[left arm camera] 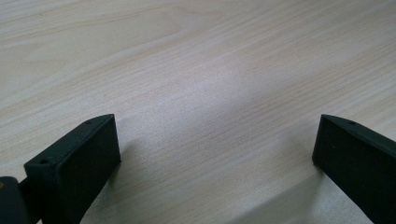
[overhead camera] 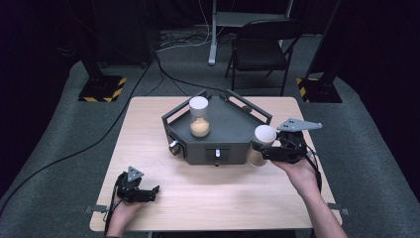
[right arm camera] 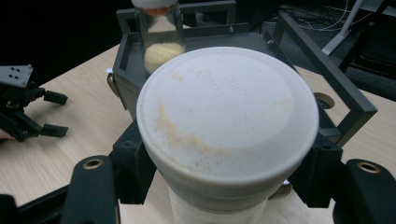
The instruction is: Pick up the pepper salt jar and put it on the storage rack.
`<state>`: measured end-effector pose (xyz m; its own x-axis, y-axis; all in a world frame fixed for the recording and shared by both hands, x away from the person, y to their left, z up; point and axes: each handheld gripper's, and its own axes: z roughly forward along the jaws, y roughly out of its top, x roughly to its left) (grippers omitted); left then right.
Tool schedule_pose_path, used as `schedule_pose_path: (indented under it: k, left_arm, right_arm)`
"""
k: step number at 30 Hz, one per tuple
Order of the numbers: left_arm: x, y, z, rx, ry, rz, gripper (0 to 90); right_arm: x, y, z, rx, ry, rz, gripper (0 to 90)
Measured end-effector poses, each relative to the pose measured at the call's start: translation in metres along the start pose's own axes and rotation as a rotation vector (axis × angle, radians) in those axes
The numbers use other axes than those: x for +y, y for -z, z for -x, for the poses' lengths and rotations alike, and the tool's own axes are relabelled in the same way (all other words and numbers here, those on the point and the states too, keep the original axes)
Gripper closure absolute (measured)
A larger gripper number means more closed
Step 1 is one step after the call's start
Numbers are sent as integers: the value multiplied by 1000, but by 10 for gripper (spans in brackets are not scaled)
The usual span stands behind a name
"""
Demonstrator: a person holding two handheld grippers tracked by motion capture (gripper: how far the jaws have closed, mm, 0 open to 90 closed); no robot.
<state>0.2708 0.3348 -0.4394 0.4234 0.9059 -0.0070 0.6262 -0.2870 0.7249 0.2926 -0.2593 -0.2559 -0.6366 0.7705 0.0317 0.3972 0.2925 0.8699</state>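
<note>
In the high view, the left gripper (overhead camera: 148, 193) lay nearest on the wooden table (overhead camera: 223, 198), jaws spread with nothing between them. The right gripper (overhead camera: 262, 151) pinched a white-capped sand timer (overhead camera: 261, 144) just beside the right front corner of the dark tray (overhead camera: 233, 130); a second sand timer (overhead camera: 199, 117) stood upright inside that tray, well apart from both tools. In the left gripper view, the jaws stood wide over bare wood. In the right gripper view, the held timer's white cap (right arm camera: 229, 116) sat directly above the clamping jaws, the tray beyond it.
</note>
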Motion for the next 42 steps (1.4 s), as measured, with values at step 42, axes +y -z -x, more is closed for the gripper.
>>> schedule_pose_path:
  k: [42]
  left_arm:
    - [0, 0, -1, -3, -2, 0, 5]
  right_arm:
    - [62, -102, 4, -113, -56, -36, 329]
